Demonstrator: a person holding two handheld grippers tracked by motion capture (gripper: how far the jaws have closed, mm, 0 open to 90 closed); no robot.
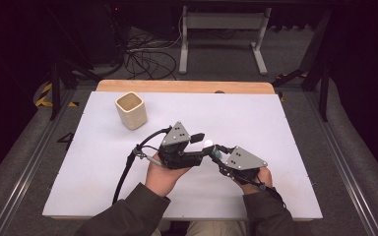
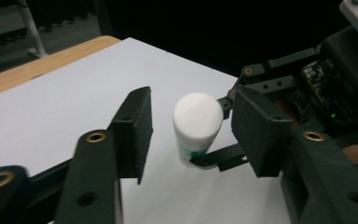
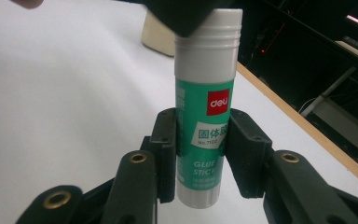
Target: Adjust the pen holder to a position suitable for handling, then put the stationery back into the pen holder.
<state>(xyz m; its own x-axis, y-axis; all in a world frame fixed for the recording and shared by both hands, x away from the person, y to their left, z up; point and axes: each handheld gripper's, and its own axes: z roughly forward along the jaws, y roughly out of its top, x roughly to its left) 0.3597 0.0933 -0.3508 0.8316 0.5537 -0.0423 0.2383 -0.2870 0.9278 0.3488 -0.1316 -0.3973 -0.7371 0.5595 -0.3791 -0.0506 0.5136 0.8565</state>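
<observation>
glue stick (image 3: 205, 116) label: "deli" on red patch, "no.7102", "glue stick"

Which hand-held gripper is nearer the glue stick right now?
Right. The right hand-held gripper is clamped on the glue stick; the left hand-held gripper has open jaws either side of its white cap, not touching.

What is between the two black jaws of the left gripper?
The white cap of the green glue stick, untouched by them, in the left gripper view.

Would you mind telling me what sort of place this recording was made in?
Most likely a lab or recording workshop: a white table on dark carpet, loose cables on the floor behind it, and a bare metal stand at the back.
</observation>
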